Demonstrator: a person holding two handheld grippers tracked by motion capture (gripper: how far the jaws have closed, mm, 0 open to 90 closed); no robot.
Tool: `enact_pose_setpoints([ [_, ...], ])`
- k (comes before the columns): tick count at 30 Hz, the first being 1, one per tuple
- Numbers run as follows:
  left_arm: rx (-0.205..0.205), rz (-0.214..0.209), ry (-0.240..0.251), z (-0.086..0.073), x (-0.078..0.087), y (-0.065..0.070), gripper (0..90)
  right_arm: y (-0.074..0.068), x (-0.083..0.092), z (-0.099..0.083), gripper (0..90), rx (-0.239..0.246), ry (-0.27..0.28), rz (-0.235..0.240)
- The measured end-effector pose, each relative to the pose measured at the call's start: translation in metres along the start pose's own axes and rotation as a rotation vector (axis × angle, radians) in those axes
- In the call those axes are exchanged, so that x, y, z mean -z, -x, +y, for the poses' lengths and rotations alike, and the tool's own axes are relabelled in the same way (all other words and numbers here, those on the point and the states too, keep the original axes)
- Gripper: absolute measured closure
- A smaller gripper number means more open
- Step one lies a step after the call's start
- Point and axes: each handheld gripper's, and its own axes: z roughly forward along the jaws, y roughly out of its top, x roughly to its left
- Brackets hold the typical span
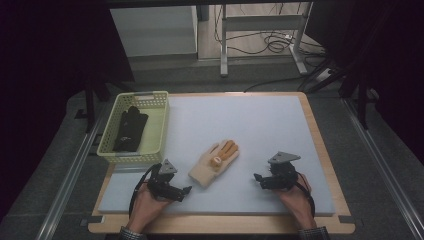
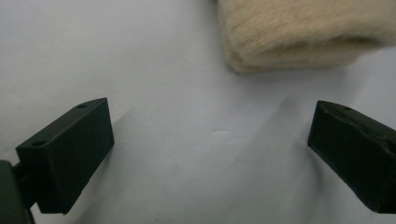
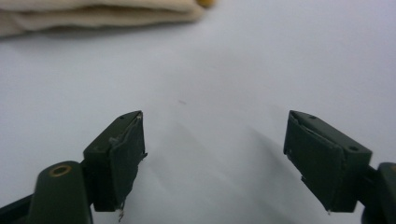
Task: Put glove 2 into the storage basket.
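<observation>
Glove (image 1: 215, 162): lies flat on the grey mat (image 1: 260, 125), near the front middle, cuff toward 7 o'clock and orange fingers toward 1 o'clock. Cream pile on the cuff and palm. It is touched by neither tool.

Left gripper (image 1: 186, 190): rests low on the mat at about 8 o'clock of the glove, just beside the cuff. Jaws stand wide apart, nothing between them. In the left gripper view the cuff (image 2: 299, 35) sits ahead at roughly 1 o'clock, off the jaw line (so a turn or sideways shift looks needed before any bite).

Right gripper (image 1: 257, 177): rests on the mat at about 4 o'clock of the glove, near but clear of it. Jaws likewise spread, empty. In the right gripper view the glove edge (image 3: 93, 16) lies at about 11 o'clock.

Basket (image 1: 162, 117): pale yellow, at 10 o'clock of the glove, well apart. A black glove (image 1: 129, 130) already lies inside it.

Judgement: both tools flank the glove, probably to take it from two ends. The basket is the likely destination, given the black glove already in it.

Risk: soft pile may slip from a shallow pinch.
</observation>
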Motion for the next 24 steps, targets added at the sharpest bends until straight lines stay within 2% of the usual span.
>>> enact_pose_setpoints([
  [1,0.007,-0.018,0.015,0.003,0.002,0.002,0.0,0.003,0.000,-0.002,18.8,-0.006,-0.002,-0.009],
  [2,-0.003,-0.015,0.022,0.007,0.004,0.005,0.0,0.006,-0.001,-0.005,17.8,-0.015,-0.003,-0.018],
  [4,-0.026,-0.005,0.023,0.016,0.005,0.011,0.0,0.010,-0.003,-0.009,17.6,-0.041,0.019,-0.005],
  [8,-0.045,-0.006,0.025,0.039,-0.001,0.021,0.0,0.008,-0.003,-0.009,17.1,-0.039,0.015,-0.020],
  [12,-0.061,-0.015,-0.003,0.059,-0.020,0.026,0.0,0.008,-0.003,-0.009,17.1,-0.039,0.016,-0.019],
  [18,-0.063,-0.013,-0.020,0.080,-0.047,0.027,0.0,0.008,-0.003,-0.009,17.1,-0.036,0.019,-0.022],
  [22,-0.076,-0.005,-0.035,0.090,-0.063,0.030,0.0,0.007,-0.003,-0.009,17.1,-0.033,0.019,-0.024],
  [24,-0.098,0.022,-0.062,0.095,-0.071,0.034,0.0,0.007,-0.003,-0.009,17.1,-0.032,0.019,-0.024],
])
